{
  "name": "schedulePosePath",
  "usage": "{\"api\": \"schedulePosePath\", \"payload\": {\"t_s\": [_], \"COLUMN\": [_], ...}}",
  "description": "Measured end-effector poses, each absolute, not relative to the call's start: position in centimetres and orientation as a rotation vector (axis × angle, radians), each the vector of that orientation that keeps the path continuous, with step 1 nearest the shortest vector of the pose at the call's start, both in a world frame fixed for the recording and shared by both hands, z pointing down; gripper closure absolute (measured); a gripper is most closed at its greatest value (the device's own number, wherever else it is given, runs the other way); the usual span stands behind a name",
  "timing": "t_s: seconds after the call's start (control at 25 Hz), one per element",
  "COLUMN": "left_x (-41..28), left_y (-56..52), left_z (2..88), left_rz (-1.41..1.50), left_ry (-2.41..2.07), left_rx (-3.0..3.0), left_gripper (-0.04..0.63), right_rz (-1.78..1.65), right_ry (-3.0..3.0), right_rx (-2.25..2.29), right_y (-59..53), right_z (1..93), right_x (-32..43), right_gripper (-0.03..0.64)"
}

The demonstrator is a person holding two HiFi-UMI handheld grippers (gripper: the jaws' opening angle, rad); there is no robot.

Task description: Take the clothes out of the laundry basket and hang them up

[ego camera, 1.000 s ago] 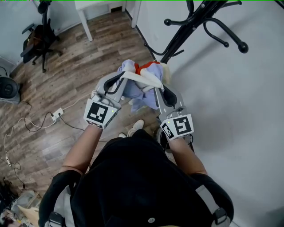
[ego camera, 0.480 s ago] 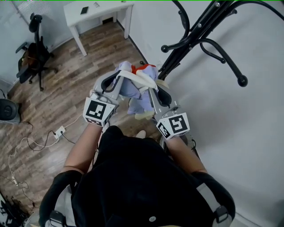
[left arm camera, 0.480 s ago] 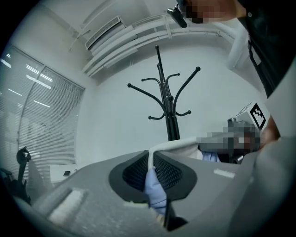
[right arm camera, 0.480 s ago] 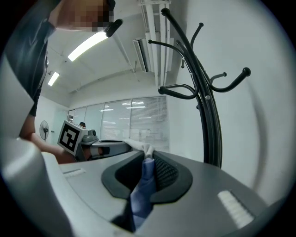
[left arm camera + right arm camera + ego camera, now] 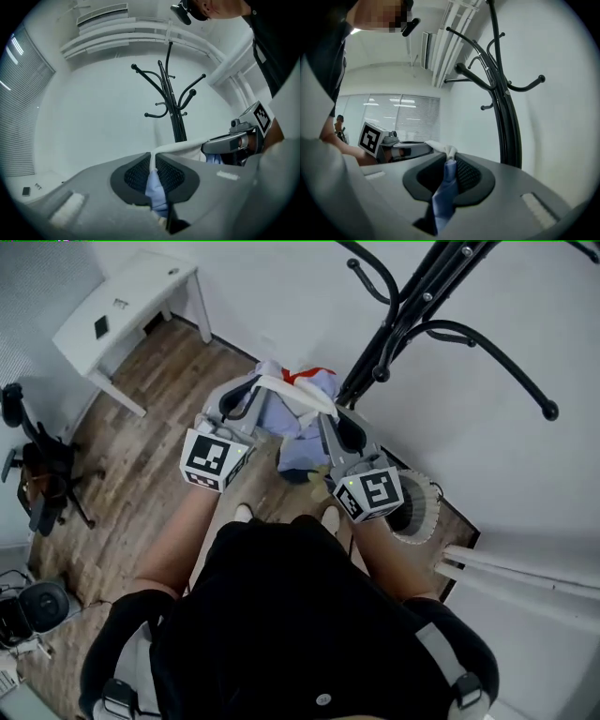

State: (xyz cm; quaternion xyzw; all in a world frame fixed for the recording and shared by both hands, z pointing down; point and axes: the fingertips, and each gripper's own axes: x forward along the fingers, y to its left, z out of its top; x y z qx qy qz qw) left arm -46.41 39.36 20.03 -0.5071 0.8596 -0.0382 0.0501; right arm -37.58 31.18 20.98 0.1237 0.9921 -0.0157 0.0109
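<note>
Left gripper (image 5: 255, 385), right gripper (image 5: 325, 416) clamp garment (image 5: 286, 423); cubes (image 5: 214, 457) show square markers (image 5: 372, 491).

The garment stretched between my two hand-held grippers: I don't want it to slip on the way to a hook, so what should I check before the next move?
1. Left hand-held gripper clamped on the garment: ok, pale blue cloth is pinched between its pads.
2. Right hand-held gripper clamped on the garment: ok, blue cloth is between its pads too.
3. White edge spanning from one gripper to the other: ok.
4. Coat rack ahead of both grippers: ok.
5. Hooks bare: ok for those in view.
6. Hanging cloth clear of the floor: cannot tell.
</note>
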Motion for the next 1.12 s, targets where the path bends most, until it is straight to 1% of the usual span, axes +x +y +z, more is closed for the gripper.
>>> {"api": "schedulePosePath", "payload": {"t_s": [0.28, 0.52, 0.64, 0.96, 1.12], "left_x": [-49.8, -52.0, -52.8, -54.5, -55.5], "left_y": [37.3, 34.5, 33.1, 29.9, 28.7], "left_z": [21.1, 22.5, 24.3, 29.6, 32.1], "left_rz": [-0.132, -0.110, -0.058, -0.098, -0.079], "left_ry": [2.445, 2.346, 2.310, 2.255, 2.265], "left_rx": [-1.841, -1.971, -2.050, -2.170, -2.224], "left_gripper": [0.571, 0.571, 0.571, 0.572, 0.572], "right_rz": [-0.044, -0.014, -0.015, -0.120, -0.116], "right_ry": [3.137, 3.144, 3.140, 3.150, 3.148], "right_rx": [-0.002, -0.210, -0.322, -0.560, -0.664], "right_y": [31.3, 29.7, 28.5, 25.5, 25.4], "right_z": [21.9, 22.8, 24.4, 30.0, 32.7], "right_x": [-39.8, -41.2, -41.6, -42.3, -42.8], "right_gripper": [0.568, 0.568, 0.568, 0.568, 0.568]}}
